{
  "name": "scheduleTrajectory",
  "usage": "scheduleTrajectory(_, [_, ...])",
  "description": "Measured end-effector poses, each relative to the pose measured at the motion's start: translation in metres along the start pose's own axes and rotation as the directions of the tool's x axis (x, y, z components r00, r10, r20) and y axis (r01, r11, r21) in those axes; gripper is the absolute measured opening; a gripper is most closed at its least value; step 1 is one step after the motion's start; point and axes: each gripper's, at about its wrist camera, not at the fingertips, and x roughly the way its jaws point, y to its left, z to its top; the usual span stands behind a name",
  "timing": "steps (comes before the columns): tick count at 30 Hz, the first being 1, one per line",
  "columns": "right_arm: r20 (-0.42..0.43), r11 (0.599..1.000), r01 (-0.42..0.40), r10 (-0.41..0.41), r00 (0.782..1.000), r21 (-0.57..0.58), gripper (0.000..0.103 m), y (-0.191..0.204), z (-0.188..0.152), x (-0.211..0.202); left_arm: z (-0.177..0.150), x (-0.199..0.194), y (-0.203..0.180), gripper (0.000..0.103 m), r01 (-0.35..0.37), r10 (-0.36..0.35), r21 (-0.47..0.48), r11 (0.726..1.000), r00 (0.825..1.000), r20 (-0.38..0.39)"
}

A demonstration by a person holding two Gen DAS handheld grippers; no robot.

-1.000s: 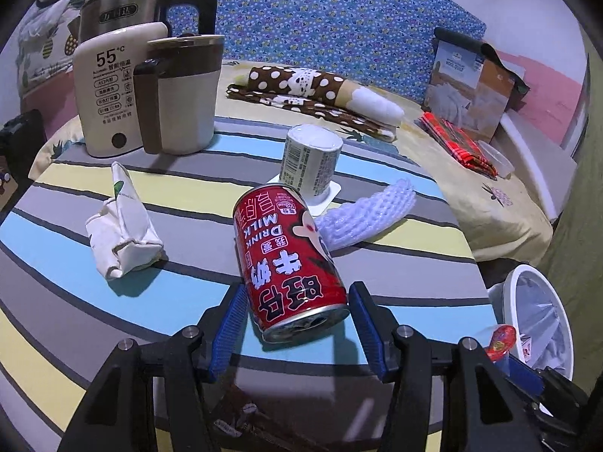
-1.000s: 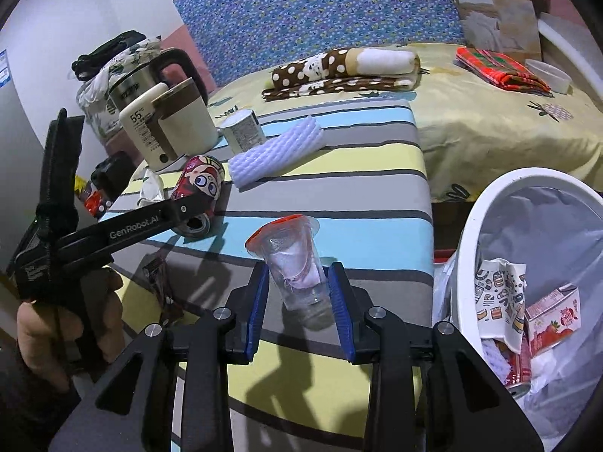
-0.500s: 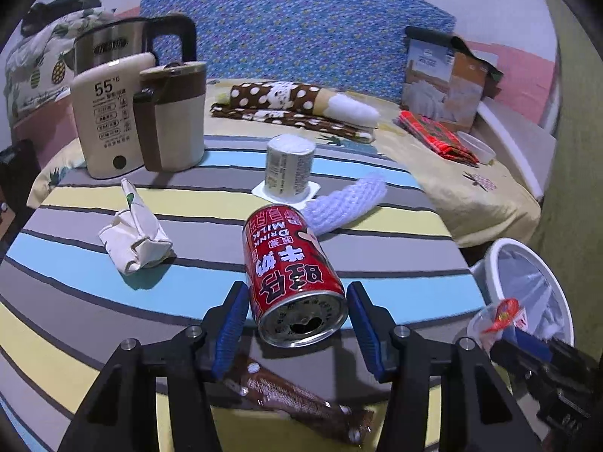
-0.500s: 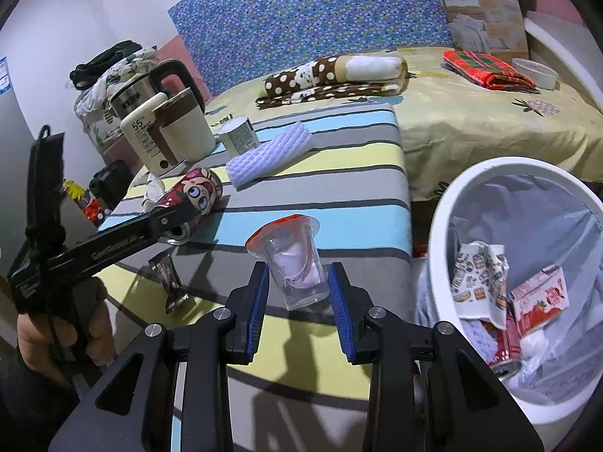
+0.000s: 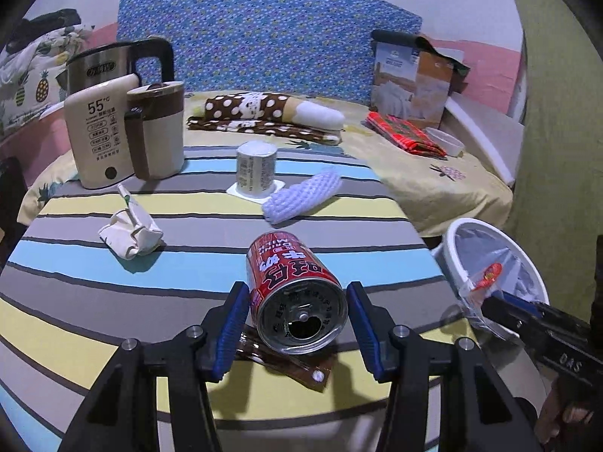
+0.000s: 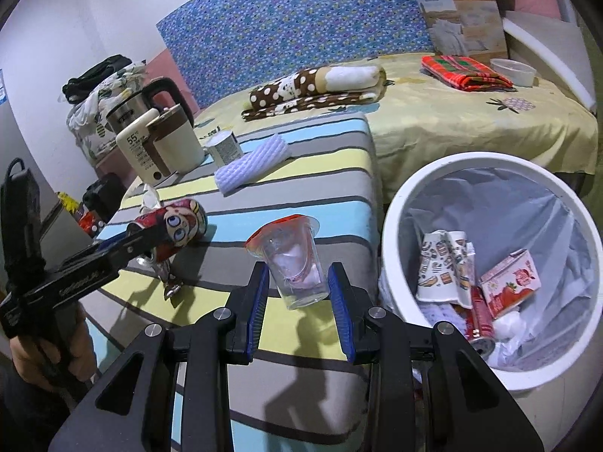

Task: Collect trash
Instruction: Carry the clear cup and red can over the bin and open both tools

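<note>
My left gripper [image 5: 297, 312] is shut on a red milk-drink can [image 5: 296, 293], held off the striped table [image 5: 188, 293] with its opened top facing the camera. From the right wrist view the same can [image 6: 173, 226] hangs at the left in that gripper. My right gripper [image 6: 299, 293] is shut on a clear plastic cup [image 6: 294, 260] with a red rim, held upright above the table's right edge. Just right of it stands the white bin [image 6: 482, 159], lined with a bag and holding cartons and a can. The cup [image 5: 486, 282] also shows in front of the bin [image 5: 452, 233].
On the table lie a brown wrapper [image 5: 297, 367], a crumpled white carton [image 5: 130, 233], a white foam net [image 5: 301, 197] and a small white pot [image 5: 256, 169]. A kettle and a jug [image 5: 124, 132] stand at the back left. A bed [image 6: 471, 120] lies behind.
The left gripper has lifted the can off the table and drawn it back, tilting its top toward the camera. The right gripper carried the cup rightward, closer to the bin.
</note>
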Motion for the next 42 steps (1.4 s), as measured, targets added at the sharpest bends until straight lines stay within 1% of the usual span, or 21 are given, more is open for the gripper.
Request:
scheduleTrajectory(5, [0.015, 1.000, 0.016, -0.016, 1.000, 0.013, 0.035, -0.004, 0.001, -0.007, -0.003, -0.005, -0.008, 0.053, 0.022, -0.022, 0.012, 1.000, 1.000, 0.000])
scheduleTrajectory(11, [0.032, 0.999, 0.027, -0.028, 0.999, 0.017, 0.035, -0.004, 0.000, -0.015, -0.001, -0.015, -0.018, 0.052, 0.046, -0.047, 0.032, 0.998, 0.999, 0.021])
scheduleTrajectory(15, [0.033, 0.999, 0.031, -0.032, 0.999, 0.021, 0.035, -0.006, -0.001, -0.017, -0.004, -0.017, -0.021, 0.052, 0.056, -0.057, 0.038, 0.998, 0.998, 0.017])
scheduleTrajectory(17, [0.031, 0.999, 0.031, -0.032, 0.999, 0.022, 0.035, -0.006, -0.002, -0.017, -0.005, -0.017, -0.019, 0.053, 0.052, -0.052, 0.026, 0.998, 0.998, 0.018])
scheduleTrajectory(20, [0.029, 0.999, 0.029, -0.030, 0.999, 0.021, 0.035, -0.005, -0.003, -0.018, 0.000, -0.017, -0.021, 0.053, 0.054, -0.055, 0.046, 0.997, 0.998, 0.014])
scheduleTrajectory(23, [0.029, 0.999, 0.028, -0.028, 0.999, 0.021, 0.035, -0.004, -0.003, -0.018, 0.009, -0.022, -0.023, 0.053, 0.051, -0.054, 0.062, 0.997, 0.998, 0.040])
scheduleTrajectory(27, [0.032, 0.999, 0.028, -0.029, 0.999, 0.019, 0.035, -0.003, -0.003, -0.018, 0.015, -0.027, -0.024, 0.052, 0.073, -0.076, 0.066, 0.995, 0.996, 0.051])
scheduleTrajectory(30, [0.031, 0.999, 0.028, -0.029, 0.999, 0.019, 0.035, -0.003, -0.003, -0.018, 0.013, -0.019, -0.022, 0.052, 0.066, -0.068, 0.060, 0.996, 0.997, 0.029])
scheduleTrajectory(32, [0.029, 0.999, 0.029, -0.029, 0.999, 0.021, 0.035, -0.003, -0.004, -0.018, 0.011, -0.016, -0.021, 0.053, 0.079, -0.080, 0.059, 0.995, 0.996, 0.025])
scheduleTrajectory(37, [0.024, 0.999, 0.029, -0.030, 0.999, 0.023, 0.035, -0.004, -0.004, -0.017, 0.006, -0.019, -0.024, 0.053, 0.087, -0.089, 0.093, 0.992, 0.996, 0.016])
scheduleTrajectory(42, [0.020, 0.999, 0.026, -0.027, 0.999, 0.021, 0.035, -0.003, -0.004, -0.016, 0.000, -0.015, -0.025, 0.055, 0.061, -0.060, 0.112, 0.992, 0.998, -0.014])
